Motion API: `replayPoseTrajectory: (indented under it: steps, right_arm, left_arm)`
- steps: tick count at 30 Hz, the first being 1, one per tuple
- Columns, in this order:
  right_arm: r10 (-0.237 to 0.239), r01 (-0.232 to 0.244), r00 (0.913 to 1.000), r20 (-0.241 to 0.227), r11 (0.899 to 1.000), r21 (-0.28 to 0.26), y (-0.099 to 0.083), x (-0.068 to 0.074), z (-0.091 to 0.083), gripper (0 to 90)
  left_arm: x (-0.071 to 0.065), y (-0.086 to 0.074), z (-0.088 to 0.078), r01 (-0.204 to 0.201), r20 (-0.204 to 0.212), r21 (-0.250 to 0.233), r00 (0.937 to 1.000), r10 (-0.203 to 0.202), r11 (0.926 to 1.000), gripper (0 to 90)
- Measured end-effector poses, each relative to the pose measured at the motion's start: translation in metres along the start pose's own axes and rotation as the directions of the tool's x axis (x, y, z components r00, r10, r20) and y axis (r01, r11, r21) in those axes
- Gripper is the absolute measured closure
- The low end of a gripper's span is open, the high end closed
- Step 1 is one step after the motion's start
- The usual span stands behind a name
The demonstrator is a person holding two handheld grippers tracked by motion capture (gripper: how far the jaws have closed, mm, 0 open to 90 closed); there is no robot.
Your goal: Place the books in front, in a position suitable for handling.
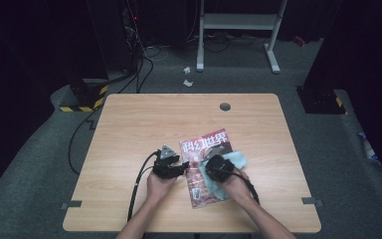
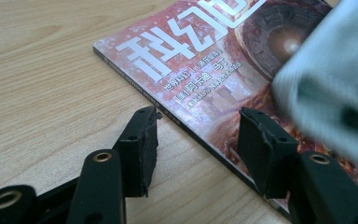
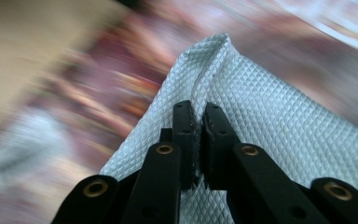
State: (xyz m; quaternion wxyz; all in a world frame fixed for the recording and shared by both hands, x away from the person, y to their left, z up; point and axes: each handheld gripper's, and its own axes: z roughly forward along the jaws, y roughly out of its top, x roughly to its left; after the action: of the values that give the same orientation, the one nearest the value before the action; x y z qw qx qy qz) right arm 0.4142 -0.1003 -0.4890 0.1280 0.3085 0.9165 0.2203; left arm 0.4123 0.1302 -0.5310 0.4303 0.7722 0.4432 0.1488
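A: What could have gone wrong?

B: The magazine [image 1: 208, 167] could have been pushed across the bench [image 1: 129, 129] by the rubbing cloth [image 3: 279, 116], because it was not pinned down. A page could have been bent too.

A: Where was the cloth kept?

B: It was laid on the magazine's cover and was pinched tight in the right tongs [image 3: 198, 116]. The left tongs [image 2: 198, 135] were held apart, with the magazine's near edge between them, not squeezed.

Dim room, grey carpet [image 1: 40, 149], wooden table [image 1: 129, 129], white metal stand [image 1: 238, 22] behind.
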Motion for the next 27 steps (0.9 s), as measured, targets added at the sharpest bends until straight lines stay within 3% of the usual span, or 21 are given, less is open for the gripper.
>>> replayPoseTrajectory:
  steps: [2,4,6,8,9,11,13,15,17,19,20,23,27]
  right_arm:
    - [0.071,-0.071,0.997,0.032,0.997,0.002,-0.013,-0.022,-0.006,84.7]
    - [0.099,-0.101,0.9926,0.069,0.995,0.019,-0.023,-0.037,-0.011,84.7]
    - [0.102,-0.105,0.9908,0.089,0.994,0.028,-0.028,-0.043,-0.014,84.8]
    - [0.095,-0.099,0.9898,0.107,0.994,0.037,-0.026,-0.04,-0.013,84.7]
    - [0.086,-0.09,0.9907,0.105,0.995,0.033,-0.024,-0.036,-0.012,84.7]
    - [0.084,-0.084,0.9961,0.027,0.996,0.005,-0.018,-0.022,-0.008,84.7]
    - [0.016,-0.017,0.9994,-0.032,1.0,-0.017,-0.008,0.001,-0.003,84.7]
    - [-0.053,0.05,0.9949,-0.087,0.998,-0.035,0.005,0.028,0.002,84.7]
    - [-0.122,0.117,0.9869,-0.105,0.992,-0.053,0.018,0.052,0.008,84.7]
    - [-0.168,0.163,0.9812,-0.096,0.985,-0.054,0.028,0.065,0.011,84.7]
    - [-0.174,0.17,0.9799,-0.097,0.984,-0.053,0.03,0.066,0.012,84.7]
    - [-0.113,0.106,0.9839,-0.138,0.992,-0.062,0.025,0.054,0.012,84.7]
    - [-0.046,0.045,0.9986,-0.025,0.998,-0.044,0.003,0.021,0.003,84.2]
  left_arm:
    - [0.001,0.0,0.0,0.012,0.002,-0.004,0.9999,-0.012,0.9999,48.6]
    - [0.002,0.0,0.0,0.015,0.004,-0.005,0.9999,-0.015,0.9999,49.2]
    - [0.002,0.0,0.0,0.016,0.0,-0.009,0.9999,-0.016,0.9998,49.4]
    - [0.002,0.0,0.0,0.018,-0.002,-0.011,0.9998,-0.018,0.9998,49.4]
    - [0.002,0.0,0.0,0.018,-0.002,-0.011,0.9998,-0.018,0.9998,49.5]
    - [0.002,0.0,0.0,0.024,0.002,-0.012,0.9997,-0.024,0.9996,49.9]
    - [0.002,0.0,0.001,0.022,0.001,-0.012,0.9998,-0.022,0.9997,50.1]
    - [0.002,0.0,0.0,0.028,0.004,-0.013,0.9996,-0.028,0.9995,50.3]
    - [0.003,0.0,0.0,0.031,0.005,-0.013,0.9995,-0.031,0.9994,50.8]
    - [0.003,0.0,0.0,0.028,0.003,-0.012,0.9996,-0.028,0.9995,50.9]
    - [0.002,-0.001,0.0,0.029,0.002,-0.013,0.9996,-0.029,0.9995,50.9]
    - [0.003,0.0,0.0,0.029,0.002,-0.013,0.9996,-0.029,0.9995,50.9]
    - [0.003,0.0,0.001,0.03,0.006,-0.014,0.9995,-0.03,0.9994,52.6]
